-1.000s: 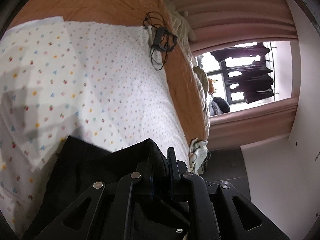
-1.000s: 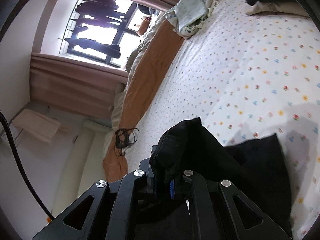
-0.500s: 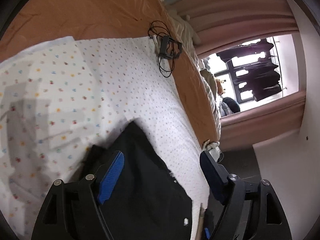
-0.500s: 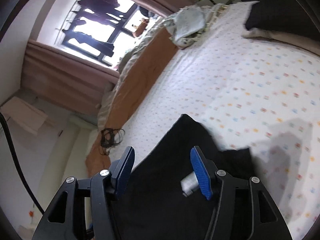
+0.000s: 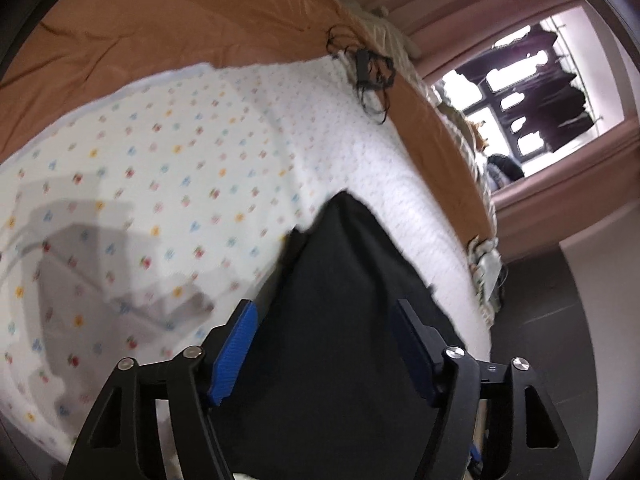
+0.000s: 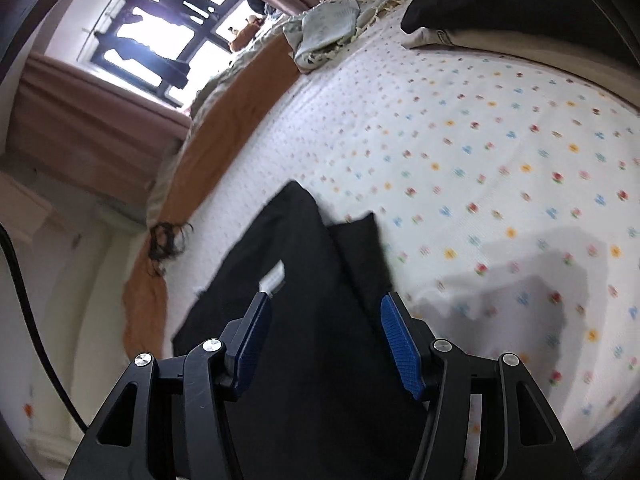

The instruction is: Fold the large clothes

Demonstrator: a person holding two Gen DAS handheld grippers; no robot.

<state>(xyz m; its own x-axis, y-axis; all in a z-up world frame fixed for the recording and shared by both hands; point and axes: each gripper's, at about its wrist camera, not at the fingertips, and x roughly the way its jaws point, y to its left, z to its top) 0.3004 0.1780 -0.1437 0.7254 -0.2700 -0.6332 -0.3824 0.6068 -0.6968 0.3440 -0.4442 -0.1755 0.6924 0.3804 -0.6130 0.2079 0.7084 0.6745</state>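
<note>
A black garment lies flat on the flower-dotted white sheet, one corner pointing away from me. My left gripper hovers over it with its jaws apart and closing; the blue pads do not press the cloth. In the right wrist view the same black garment shows a white label and a second layer sticking out on its right. My right gripper stands open just above it, with the cloth below the gap and free of the pads.
An orange blanket borders the sheet, with a tangle of black cable at its edge. A grey-white pile of laundry and a dark garment on beige cloth lie at the far end. Pink curtains frame a bright window.
Both grippers were shut on bunched black cloth a second ago. They have opened and let it go, the garment now lies flat, and both grippers have drawn back over it.
</note>
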